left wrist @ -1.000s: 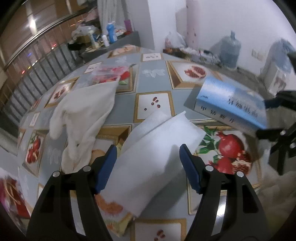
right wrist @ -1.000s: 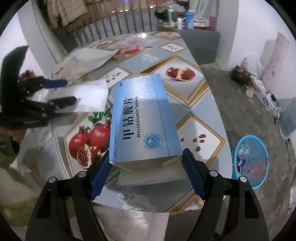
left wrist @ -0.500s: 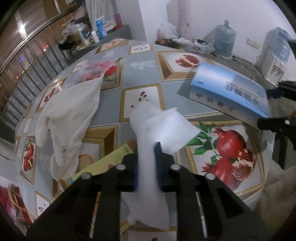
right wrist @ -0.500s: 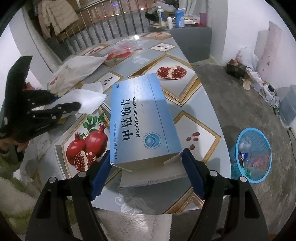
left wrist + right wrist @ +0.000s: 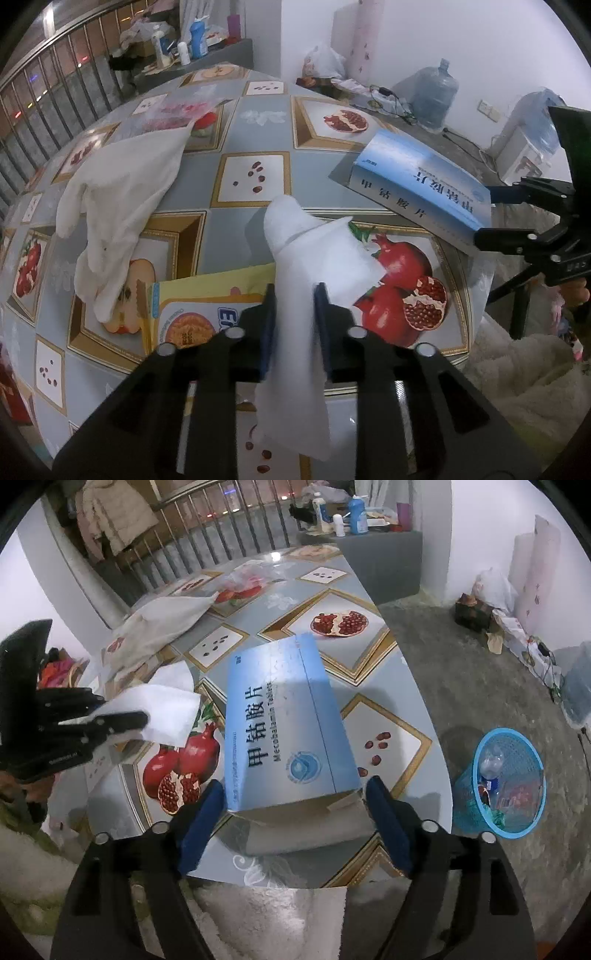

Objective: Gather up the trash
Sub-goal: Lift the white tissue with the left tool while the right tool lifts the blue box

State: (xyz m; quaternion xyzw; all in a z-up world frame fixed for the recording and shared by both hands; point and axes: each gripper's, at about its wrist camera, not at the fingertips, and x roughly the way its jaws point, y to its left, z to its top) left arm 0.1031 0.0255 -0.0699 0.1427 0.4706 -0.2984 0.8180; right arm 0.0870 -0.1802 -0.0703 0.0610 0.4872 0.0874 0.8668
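Two grippers work over the round table [image 5: 236, 118], one on each side of its near edge. The left gripper [image 5: 293, 317] has its blue pads pinched on a white tissue [image 5: 314, 258]; its jaws closed hard on the sheet and have just eased slightly apart, with the tissue between them and lifted off the tablecloth. The tissue's crumpled end sticks up ahead of the pads and its loose end hangs down below them. From the right wrist view the same gripper [image 5: 122, 720] shows at the left edge, gripping the tissue [image 5: 166, 712] above the pomegranate print.

The right gripper [image 5: 295, 812] stands wide, its jaws having just opened a little further, with the near end of a blue medicine box [image 5: 288, 723] between the blue pads; a narrow gap seems to show at each side, so the pads do not look pressed on it. The box's near end flap hangs open, and the box lies tilted on the table near the edge. In the left wrist view the box [image 5: 417, 184] lies to the right of the tissue, with the right gripper [image 5: 484, 214] at its far end.

Under the left gripper lies a yellow snack packet [image 5: 207, 295], flat on the table. Further left a white cloth [image 5: 122, 206] sprawls across the tablecloth, and beyond it a clear plastic bag [image 5: 181, 110] lies. On the floor to the right of the table stands a blue mesh wastebasket [image 5: 498, 782] with rubbish already in it.
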